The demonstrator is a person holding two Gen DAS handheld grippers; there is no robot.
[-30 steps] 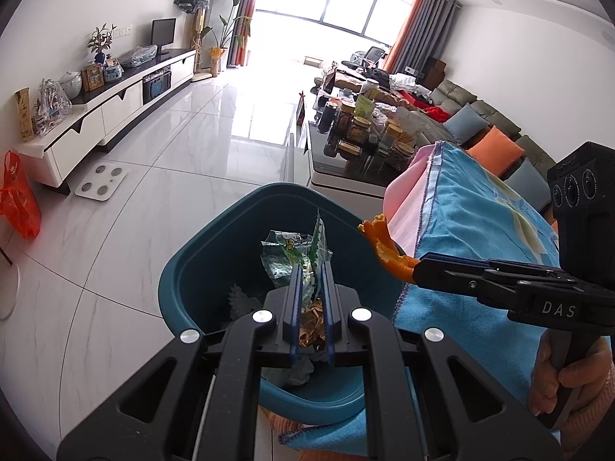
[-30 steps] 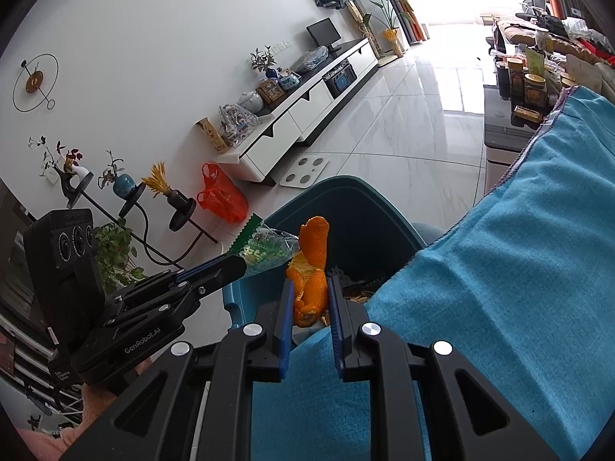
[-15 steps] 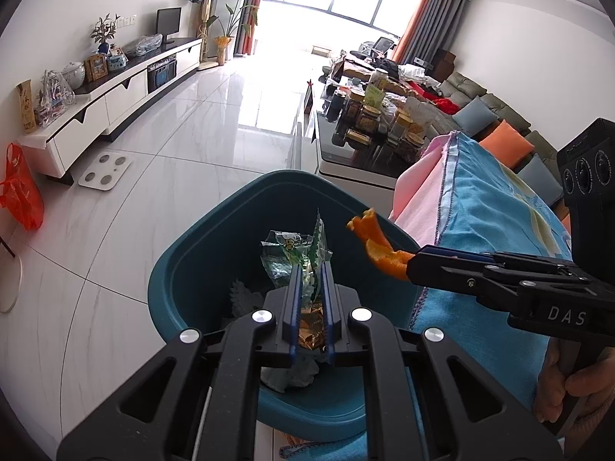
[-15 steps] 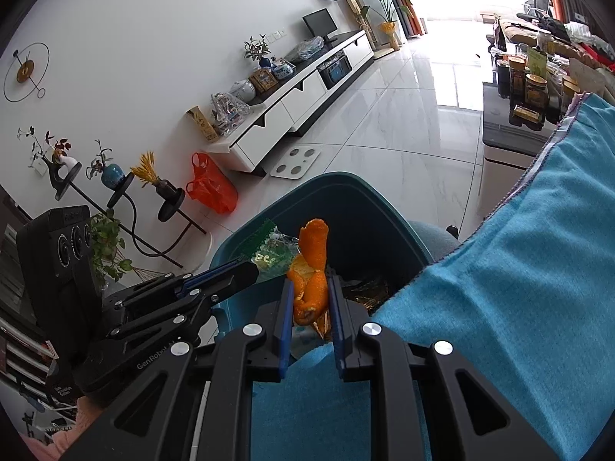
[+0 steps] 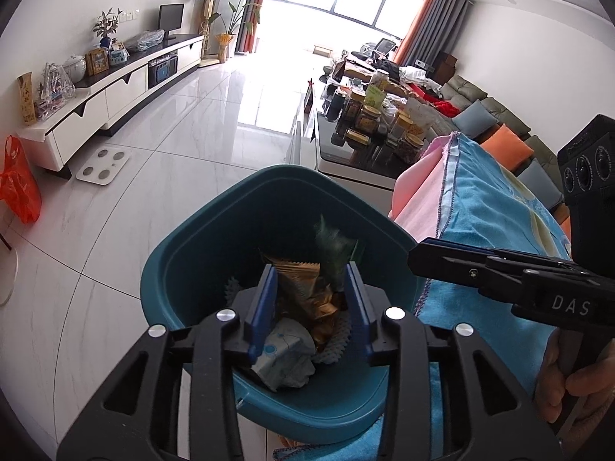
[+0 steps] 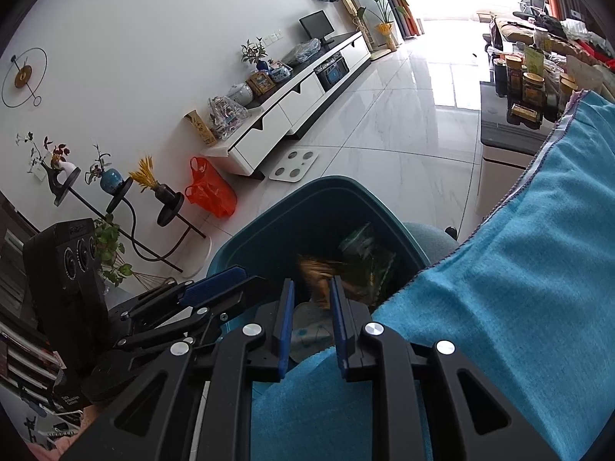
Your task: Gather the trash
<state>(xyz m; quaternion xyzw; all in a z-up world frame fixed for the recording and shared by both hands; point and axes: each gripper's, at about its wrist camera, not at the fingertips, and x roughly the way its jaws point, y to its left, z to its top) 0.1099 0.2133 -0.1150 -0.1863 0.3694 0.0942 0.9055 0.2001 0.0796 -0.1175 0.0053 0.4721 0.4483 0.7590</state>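
Note:
A teal trash bin (image 5: 200,261) stands on the floor beside the blue-clothed table; it also shows in the right wrist view (image 6: 269,223). Inside lie a green snack wrapper (image 5: 336,247), a gold wrapper (image 5: 307,292) and crumpled white paper (image 5: 284,353). My left gripper (image 5: 310,292) is open and empty above the bin. My right gripper (image 6: 309,309) is open and empty over the bin's near edge; it shows from the side in the left wrist view (image 5: 426,255). The green wrapper (image 6: 369,253) is blurred in the right wrist view. No orange peel is visible.
A blue towel (image 6: 519,288) covers the table to the right of the bin. A coffee table (image 5: 357,161) with jars stands beyond. A white TV cabinet (image 5: 115,92), a bathroom scale (image 5: 103,160) and an orange plastic bag (image 5: 19,188) are at the left on the tiled floor.
My left gripper opened and the green wrapper dropped into the bin. My right gripper opened and the orange peel left it.

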